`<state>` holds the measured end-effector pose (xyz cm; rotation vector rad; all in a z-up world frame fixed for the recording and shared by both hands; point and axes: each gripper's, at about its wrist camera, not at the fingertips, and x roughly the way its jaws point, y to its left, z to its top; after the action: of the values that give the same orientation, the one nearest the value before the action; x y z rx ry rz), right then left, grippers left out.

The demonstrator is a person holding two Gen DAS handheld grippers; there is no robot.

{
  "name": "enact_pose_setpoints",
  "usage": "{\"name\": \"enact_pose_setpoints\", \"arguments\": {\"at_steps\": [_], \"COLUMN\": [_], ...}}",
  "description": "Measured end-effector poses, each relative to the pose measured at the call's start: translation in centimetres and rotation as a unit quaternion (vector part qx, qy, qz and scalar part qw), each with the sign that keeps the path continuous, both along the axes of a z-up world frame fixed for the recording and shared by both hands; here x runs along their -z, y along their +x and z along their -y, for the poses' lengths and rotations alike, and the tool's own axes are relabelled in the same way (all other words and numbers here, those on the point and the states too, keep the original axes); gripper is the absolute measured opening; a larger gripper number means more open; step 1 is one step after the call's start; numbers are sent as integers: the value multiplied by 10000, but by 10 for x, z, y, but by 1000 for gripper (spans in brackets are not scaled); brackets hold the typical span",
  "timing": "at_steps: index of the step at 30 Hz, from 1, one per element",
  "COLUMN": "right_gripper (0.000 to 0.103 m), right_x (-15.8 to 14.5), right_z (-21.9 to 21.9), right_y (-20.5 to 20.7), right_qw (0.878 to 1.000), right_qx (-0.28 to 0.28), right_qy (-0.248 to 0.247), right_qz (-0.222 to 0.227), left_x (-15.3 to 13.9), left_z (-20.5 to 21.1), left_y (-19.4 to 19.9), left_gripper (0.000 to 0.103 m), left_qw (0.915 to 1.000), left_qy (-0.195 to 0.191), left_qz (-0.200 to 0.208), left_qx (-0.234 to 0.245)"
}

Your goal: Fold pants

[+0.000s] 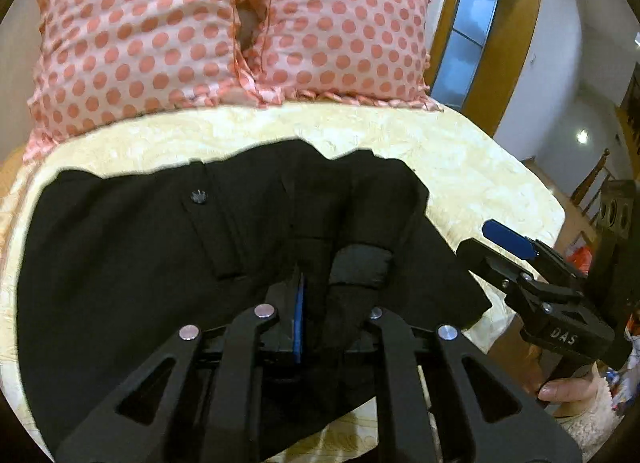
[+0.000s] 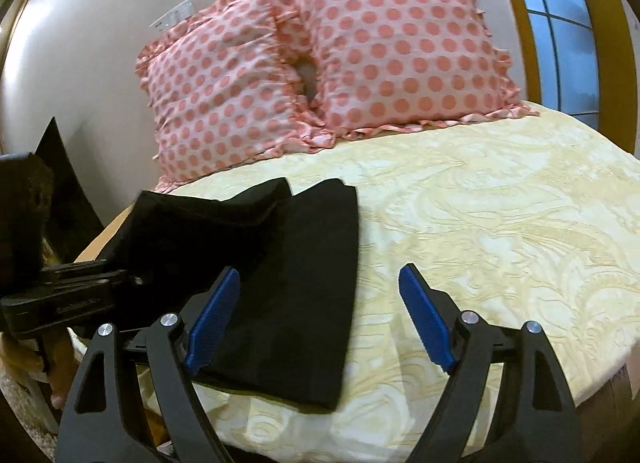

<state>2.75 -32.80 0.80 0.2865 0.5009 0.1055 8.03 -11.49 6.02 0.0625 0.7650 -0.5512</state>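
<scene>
The black pants (image 1: 168, 255) lie on the bed (image 2: 500, 223), spread over its cream patterned cover near the near edge, in front of two pink polka-dot pillows (image 2: 320, 63) that lean against the wall at the head. The left tool (image 1: 320, 295) is closed on a bunched fold of the pants' cloth: in the left wrist view the fabric rises into the narrow gap between its fingers, with a strip of blue pad (image 1: 298, 327) showing beside the pinched cloth. A small dark button (image 1: 197, 196) sits on the flat part of the garment to the left of that grip. From the right wrist view the same cloth lifts at its left side, where the left tool comes in from the edge of the frame, while the rest of the garment lies flat on the cover. The right tool (image 2: 320, 315) stands with its fingers wide apart, blue pads facing each other, holding nothing; its left finger is over the pants' edge and its right finger over bare cover.
</scene>
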Motion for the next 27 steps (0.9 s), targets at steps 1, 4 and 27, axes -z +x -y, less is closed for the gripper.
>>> {"name": "enact_pose_setpoints", "arguments": {"at_steps": [1, 4, 27], "right_gripper": [84, 84, 84], "right_x": [0, -3, -54], "right_z": [2, 5, -7], "right_y": [0, -3, -32], "right_qw": [10000, 9999, 9944], "right_qx": [22, 84, -151], "right_qy": [1, -1, -464], "right_qz": [14, 86, 934], "left_x": [-6, -28, -22], "left_z": [-2, 2, -49], "left_y": [1, -7, -54], "left_gripper": [11, 11, 80], "left_qw": [10000, 9993, 9939], "left_qy": [-47, -152, -52], "left_qz": [48, 344, 1059], "left_qx": [-32, -53, -315]}}
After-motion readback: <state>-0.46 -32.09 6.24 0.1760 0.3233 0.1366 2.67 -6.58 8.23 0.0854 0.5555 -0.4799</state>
